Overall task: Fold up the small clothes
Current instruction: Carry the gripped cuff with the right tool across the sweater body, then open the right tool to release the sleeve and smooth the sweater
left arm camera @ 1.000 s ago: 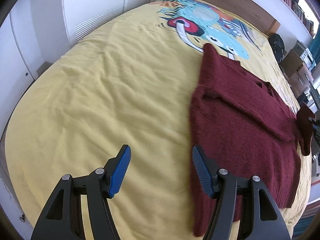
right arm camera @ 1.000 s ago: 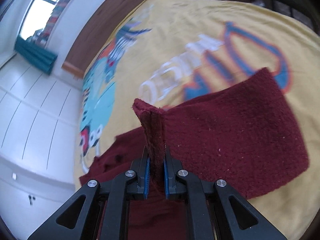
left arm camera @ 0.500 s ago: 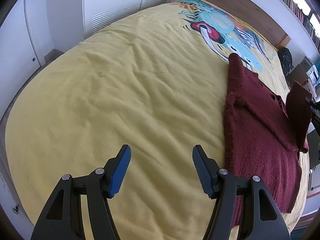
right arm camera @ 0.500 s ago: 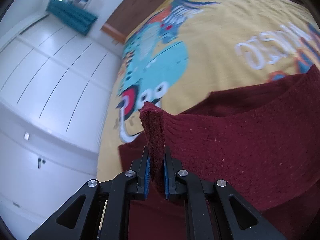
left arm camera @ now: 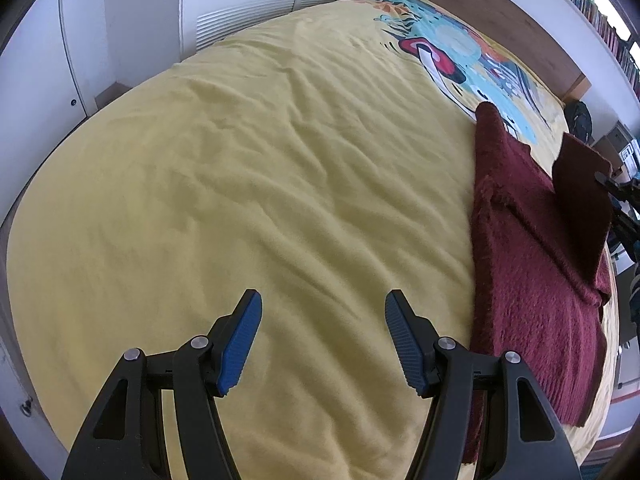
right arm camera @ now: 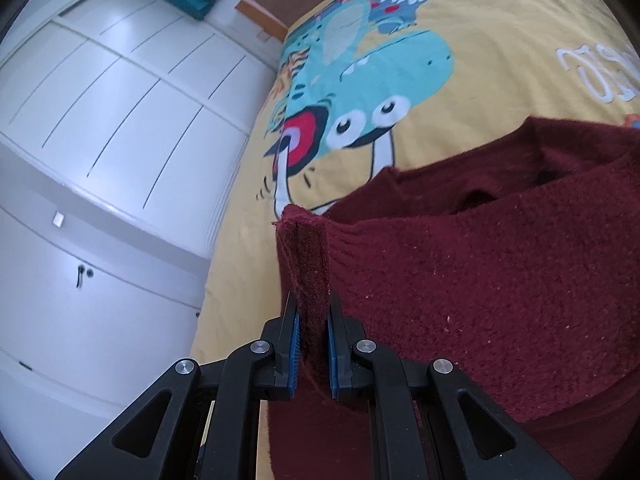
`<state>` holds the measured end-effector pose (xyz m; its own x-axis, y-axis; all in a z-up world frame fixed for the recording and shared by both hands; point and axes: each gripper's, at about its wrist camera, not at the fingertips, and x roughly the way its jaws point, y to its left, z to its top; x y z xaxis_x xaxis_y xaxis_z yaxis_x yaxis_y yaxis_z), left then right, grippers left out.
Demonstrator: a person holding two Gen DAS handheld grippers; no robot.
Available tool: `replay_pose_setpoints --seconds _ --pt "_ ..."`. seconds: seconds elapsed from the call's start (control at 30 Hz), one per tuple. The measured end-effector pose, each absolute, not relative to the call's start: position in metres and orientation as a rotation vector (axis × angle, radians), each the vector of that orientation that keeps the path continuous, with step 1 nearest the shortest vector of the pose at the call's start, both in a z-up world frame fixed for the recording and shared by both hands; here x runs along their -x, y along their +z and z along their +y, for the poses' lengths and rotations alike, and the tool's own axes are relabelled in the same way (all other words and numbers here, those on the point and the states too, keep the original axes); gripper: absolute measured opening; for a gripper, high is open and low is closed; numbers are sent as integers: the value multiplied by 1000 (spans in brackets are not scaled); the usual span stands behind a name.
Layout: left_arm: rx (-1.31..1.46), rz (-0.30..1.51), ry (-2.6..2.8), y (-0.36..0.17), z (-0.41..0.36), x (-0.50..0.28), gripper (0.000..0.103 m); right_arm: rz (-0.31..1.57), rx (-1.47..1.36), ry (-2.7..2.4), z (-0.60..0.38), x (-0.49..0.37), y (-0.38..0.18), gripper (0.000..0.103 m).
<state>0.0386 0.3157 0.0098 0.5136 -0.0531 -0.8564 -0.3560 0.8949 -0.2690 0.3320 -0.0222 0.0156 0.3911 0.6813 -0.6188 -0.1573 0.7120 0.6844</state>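
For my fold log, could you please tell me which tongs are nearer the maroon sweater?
Right. The right tongs are clamped on the maroon sweater; the left tongs are open over bare yellow bedspread beside it.

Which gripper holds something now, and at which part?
The right gripper pinches the maroon sweater at a folded edge; the left gripper is open and holds nothing.

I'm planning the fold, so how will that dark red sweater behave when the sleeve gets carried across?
The sweater looks floppy: its sleeve sags from the right gripper. The fuzzy knit probably grips the blue pads rather than slipping. It is thick, so folds may sit bulky on the yellow bedspread.
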Motion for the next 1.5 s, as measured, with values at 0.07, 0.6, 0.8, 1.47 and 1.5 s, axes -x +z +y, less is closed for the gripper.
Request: replay_pose_setpoints --seconds 0.07,0.6,0.8,1.47,1.5 --pt "449 1025 192 9 317 -39 58 1050 -568 579 -14 -331 11 11" --pt "455 1031 200 3 317 -39 58 1183 -260 524 58 -312 -60 19" --pt "443 1025 193 9 311 -41 58 1176 -233 584 66 -301 -50 39" --pt "322 1027 107 28 237 -77 58 1064 -27 295 -60 -285 -62 42" --pt "316 1022 106 30 233 -79 58 1060 -26 303 -62 -281 -61 42"
